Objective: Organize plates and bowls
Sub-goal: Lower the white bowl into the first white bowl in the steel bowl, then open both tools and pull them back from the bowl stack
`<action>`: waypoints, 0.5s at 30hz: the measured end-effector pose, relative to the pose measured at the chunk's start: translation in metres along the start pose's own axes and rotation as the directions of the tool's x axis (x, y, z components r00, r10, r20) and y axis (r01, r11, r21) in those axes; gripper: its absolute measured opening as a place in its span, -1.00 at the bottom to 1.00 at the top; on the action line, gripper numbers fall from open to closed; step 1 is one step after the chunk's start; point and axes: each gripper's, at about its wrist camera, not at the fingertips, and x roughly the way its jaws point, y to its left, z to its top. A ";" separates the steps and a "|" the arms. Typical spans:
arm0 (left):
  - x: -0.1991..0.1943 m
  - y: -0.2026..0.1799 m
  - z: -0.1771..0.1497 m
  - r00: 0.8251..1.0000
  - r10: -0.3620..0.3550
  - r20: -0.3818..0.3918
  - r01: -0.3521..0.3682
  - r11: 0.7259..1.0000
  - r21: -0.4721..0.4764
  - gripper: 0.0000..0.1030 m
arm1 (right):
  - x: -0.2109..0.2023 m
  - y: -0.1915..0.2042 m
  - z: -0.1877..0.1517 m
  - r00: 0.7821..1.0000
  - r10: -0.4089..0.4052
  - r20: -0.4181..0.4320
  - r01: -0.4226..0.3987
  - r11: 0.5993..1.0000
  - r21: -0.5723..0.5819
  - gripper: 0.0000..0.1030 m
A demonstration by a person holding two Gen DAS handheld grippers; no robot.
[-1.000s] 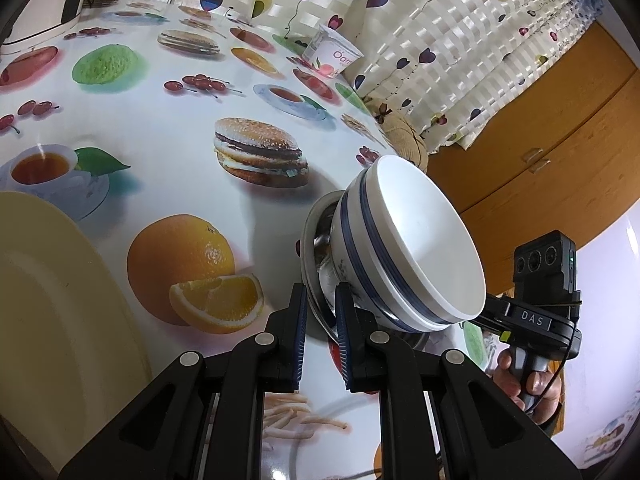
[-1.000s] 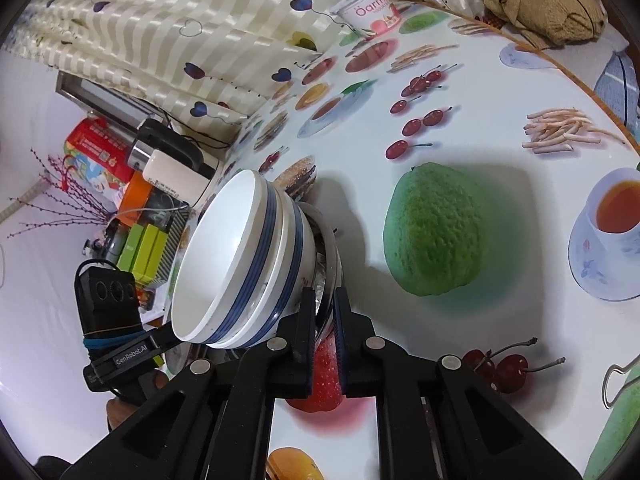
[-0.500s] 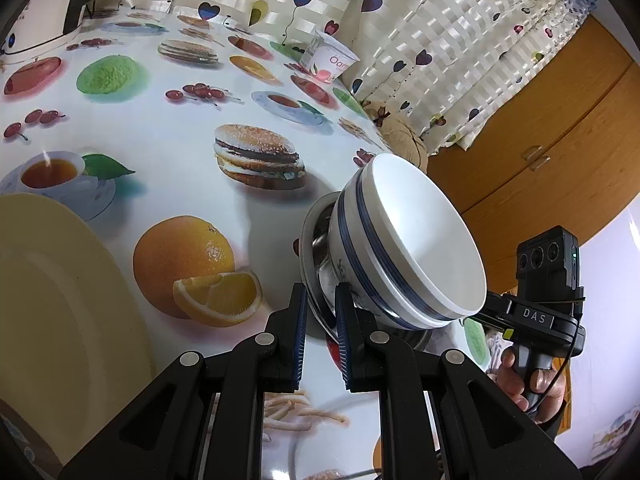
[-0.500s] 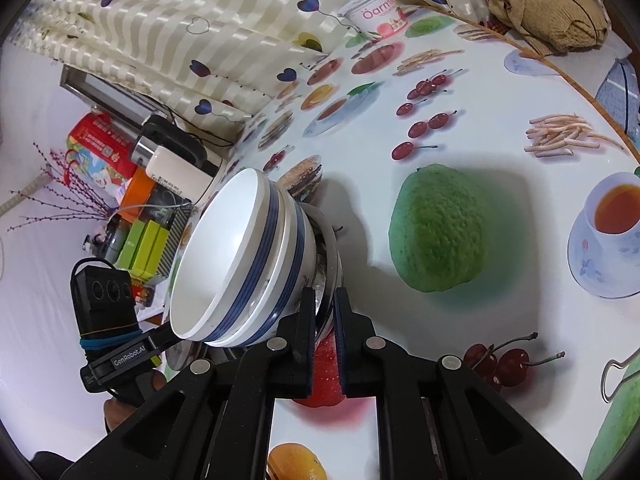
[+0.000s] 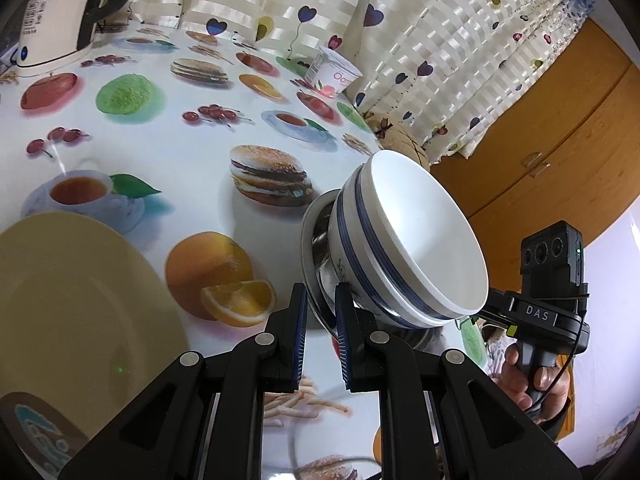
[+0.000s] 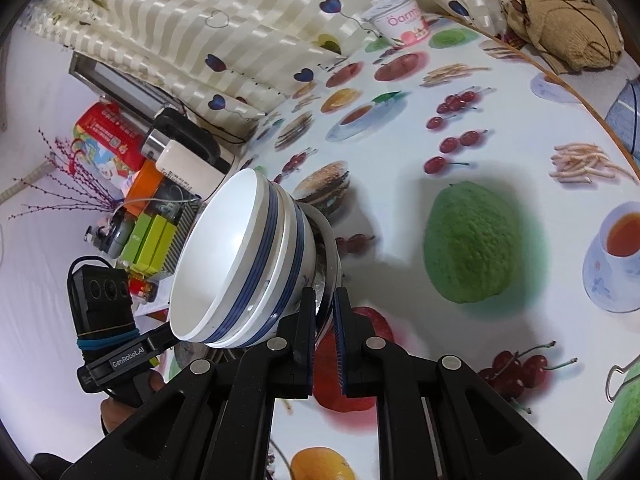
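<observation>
A stack of white bowls with blue bands (image 5: 404,240) sits in a shiny metal plate (image 5: 314,248). The stack is held up above the fruit-print table, tilted. My left gripper (image 5: 321,312) is shut on the plate's rim from one side. My right gripper (image 6: 323,312) is shut on the same metal plate (image 6: 330,256) from the opposite side, with the bowls (image 6: 244,256) to its left. A large yellow plate (image 5: 76,304) lies on the table at the left, below my left gripper.
A yogurt cup (image 5: 334,76) stands at the table's far edge by the curtain. A white kettle (image 5: 52,12) stands at the far left. A knitted tan item (image 6: 568,28) lies at the table's edge. Boxes and a red tin (image 6: 108,144) crowd a side shelf.
Both grippers have carried the plate and bowls a little further over the table, towards the yellow plate. The grip on the rim has not changed.
</observation>
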 end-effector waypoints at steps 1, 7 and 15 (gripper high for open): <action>-0.004 0.001 0.001 1.000 0.003 0.003 -0.003 1.000 -0.003 -0.72 | 0.001 0.004 0.001 1.000 0.003 -0.001 -0.003 1.000 -0.005 -0.83; -0.025 0.005 0.004 0.999 0.031 0.030 -0.031 1.000 -0.002 -0.72 | 0.006 0.024 0.004 1.000 0.024 -0.008 -0.024 0.999 -0.034 -0.83; -0.055 0.014 0.005 0.995 0.070 0.069 -0.069 0.997 -0.016 -0.72 | 0.020 0.053 0.008 0.998 0.049 -0.026 -0.051 0.996 -0.067 -0.83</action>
